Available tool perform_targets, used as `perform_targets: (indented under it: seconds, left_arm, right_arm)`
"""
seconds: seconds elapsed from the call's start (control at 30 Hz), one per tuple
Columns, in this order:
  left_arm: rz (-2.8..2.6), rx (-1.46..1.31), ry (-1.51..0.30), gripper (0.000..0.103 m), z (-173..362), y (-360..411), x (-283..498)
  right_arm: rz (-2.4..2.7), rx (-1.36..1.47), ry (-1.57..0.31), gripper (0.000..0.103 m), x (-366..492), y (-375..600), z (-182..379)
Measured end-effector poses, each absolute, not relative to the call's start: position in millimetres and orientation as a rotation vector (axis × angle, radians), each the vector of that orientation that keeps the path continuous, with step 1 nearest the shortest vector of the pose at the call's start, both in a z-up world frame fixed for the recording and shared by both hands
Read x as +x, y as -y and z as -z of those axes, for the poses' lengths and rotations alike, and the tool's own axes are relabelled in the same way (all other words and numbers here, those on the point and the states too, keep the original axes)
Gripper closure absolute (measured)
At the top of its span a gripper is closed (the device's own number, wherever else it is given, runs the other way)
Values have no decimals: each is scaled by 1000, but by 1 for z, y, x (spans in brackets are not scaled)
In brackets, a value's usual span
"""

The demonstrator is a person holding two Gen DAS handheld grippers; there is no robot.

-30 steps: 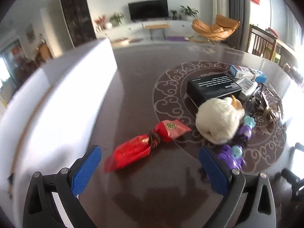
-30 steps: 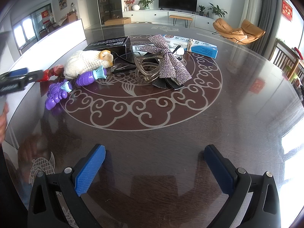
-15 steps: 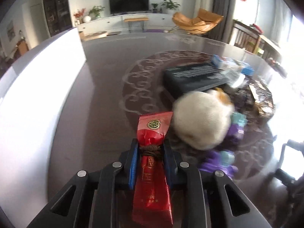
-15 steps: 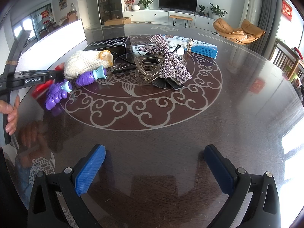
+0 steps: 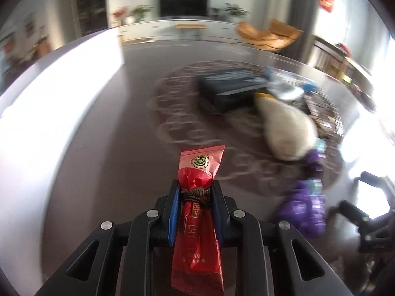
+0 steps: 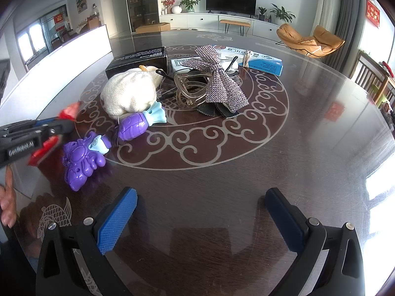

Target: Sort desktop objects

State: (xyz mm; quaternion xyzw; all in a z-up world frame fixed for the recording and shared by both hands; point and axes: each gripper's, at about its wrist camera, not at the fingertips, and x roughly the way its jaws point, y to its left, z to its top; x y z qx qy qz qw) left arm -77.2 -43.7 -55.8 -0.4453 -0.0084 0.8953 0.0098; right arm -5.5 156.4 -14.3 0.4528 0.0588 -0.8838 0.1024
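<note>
**Two grippers, one red packet held**

Several things crowd the middle of my table (image 6: pixel 308 128): a black box (image 6: pixel 138 60) at the back, a cream knit pouch (image 6: pixel 129 96) in front of it, a clear hair claw (image 6: pixel 190 91) beside the pouch, and a glittery bow (image 6: pixel 218 81) lying over the claw. Behind the bow sits a blue-and-white box (image 6: pixel 264 61). Nearer me, a purple toy (image 6: pixel 81 157) and a second purple piece with a pale blue end (image 6: pixel 140 123) lie just off the pouch; the second piece touches it.

My left gripper (image 5: pixel 195 204) is clamped on the red packet (image 5: pixel 197 222), its blue pads (image 5: pixel 174 212) pressing at the brown cord knot around the packet's neck. The packet is glossy foil, with a gold round seal on its flat top end and gold print on the body, which hangs toward me between the fingers. From the right wrist view, that gripper is at the table's left edge, close beside the purple toy, red foil showing on both sides of it. The left view is blurred, so I cannot tell whether the packet touches the table.

My right gripper (image 6: pixel 201 222) is spread wide over bare tabletop, holding nothing, well short of the pile.
</note>
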Motion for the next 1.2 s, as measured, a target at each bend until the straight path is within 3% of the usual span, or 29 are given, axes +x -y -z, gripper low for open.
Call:
perform_targets:
  seconds: [0.17,0.2,0.27,0.3,0.33,0.47,0.6,1.2]
  left_arm:
    - [-2896,-1416,94,78,61,66,-68]
    - [-2893,-1410,99,72,62,64,-69]
    - [-2871,-1408,60,51,65,56,-72]
    - [-2867,-1426,31,27,68,54,-73]
    - [-2871,-1434,11,18,71,46,-74]
    - [-2856,-1442,31,15,74,46,-75]
    - [-2836,-1465,23,1,76,44,-77]
    - [-2840,-1468,25,0,74,46,-69]
  right_arm:
    - [2609,1337,-174,0,-6,-156,14]
    - [2609,1337,-174,0,-5,-156,14]
    - [2609,1337,-174,0,-6,-156,14]
    - [2609,1337,-174,0,-6,-156,14]
    - [2609,1337,-174,0,-6,-156,14]
    - [2609,1337,-174,0,-5,-156,14]
    - [2609,1336,-174,0,-6,-156,14]
    - [2609,1336,-173,0,-6,-156,14]
